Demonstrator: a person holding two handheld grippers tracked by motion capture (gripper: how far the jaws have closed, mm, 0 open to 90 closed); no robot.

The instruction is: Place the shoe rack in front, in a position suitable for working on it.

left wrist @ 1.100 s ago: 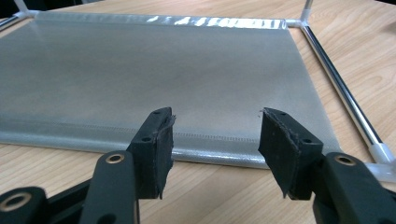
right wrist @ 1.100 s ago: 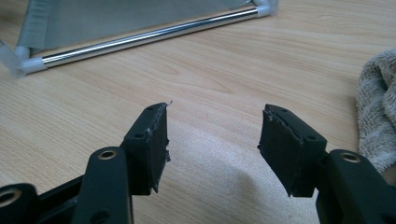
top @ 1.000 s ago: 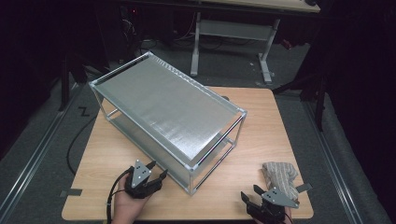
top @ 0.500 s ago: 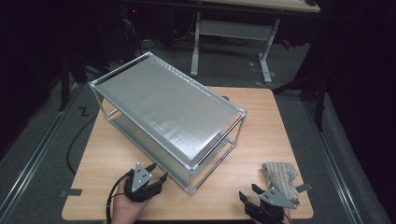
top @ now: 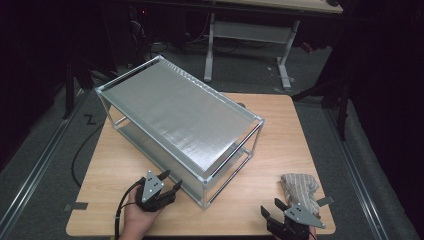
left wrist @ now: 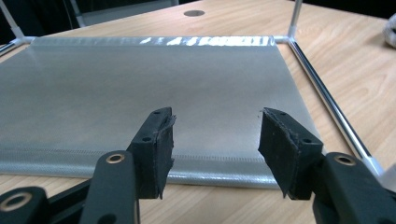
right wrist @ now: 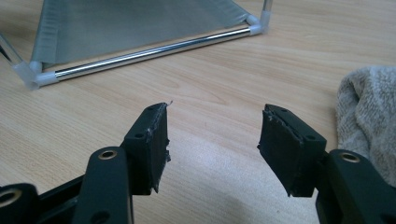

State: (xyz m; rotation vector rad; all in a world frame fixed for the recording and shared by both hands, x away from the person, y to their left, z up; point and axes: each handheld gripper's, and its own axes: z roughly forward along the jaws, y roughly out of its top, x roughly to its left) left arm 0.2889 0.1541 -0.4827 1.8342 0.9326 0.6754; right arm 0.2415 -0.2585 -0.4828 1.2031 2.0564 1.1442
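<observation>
Towel (top: 299,187) (beige, crumpled) beside right hand-held gripper (top: 281,214), jaws wide, left hand-held gripper (top: 170,182) likewise

Left gripper (top: 167,186) and right gripper (top: 280,216): jaws spread wide, empty.

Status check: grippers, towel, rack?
Left gripper open, empty, facing rack lower shelf. Right gripper open, empty. Towel beside right gripper, untouched. Nothing between them.

Desk frame (top: 250,30) behind table (grey floor (top: 45,150) around).
</observation>
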